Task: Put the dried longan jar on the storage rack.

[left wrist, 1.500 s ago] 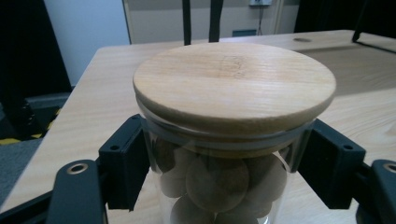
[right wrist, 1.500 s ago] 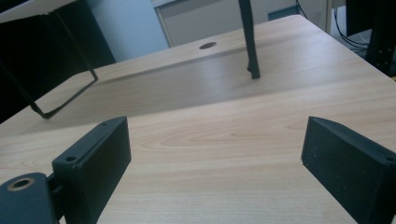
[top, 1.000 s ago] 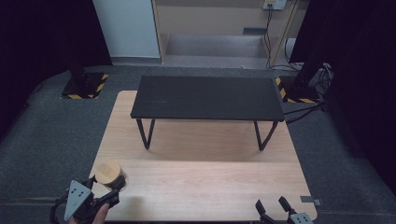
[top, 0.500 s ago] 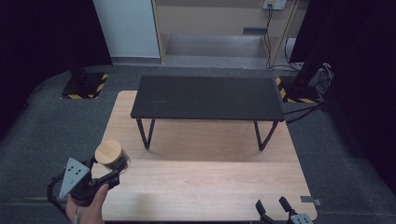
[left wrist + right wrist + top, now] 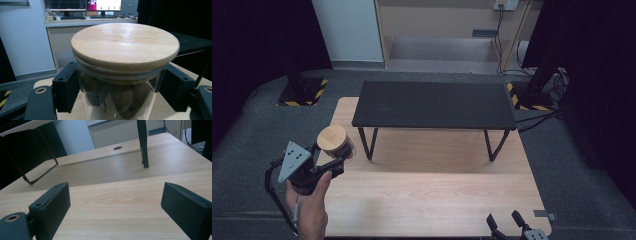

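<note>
A clear glass jar (image 5: 335, 142) with a round wooden lid (image 5: 125, 43) and dark round pieces inside sits between the jaws of my left gripper (image 5: 334, 156), which is shut on it and holds it above the left edge of the wooden table (image 5: 432, 185). In the left gripper view the jar (image 5: 117, 97) stands upright, a black jaw pressed on each side. My right gripper (image 5: 508, 222) stays low at the table's near right edge, open, with nothing between its fingers (image 5: 50, 207).
A low black bench (image 5: 434, 104) on thin metal legs (image 5: 143, 143) stands across the far half of the table. Grey carpet surrounds the table, with cables (image 5: 542, 117) at the right. A desk with monitors (image 5: 82, 5) is behind.
My left gripper has risen and moved forward with the jar, from the table's near left corner to higher along the left edge. The right gripper has stayed put.
</note>
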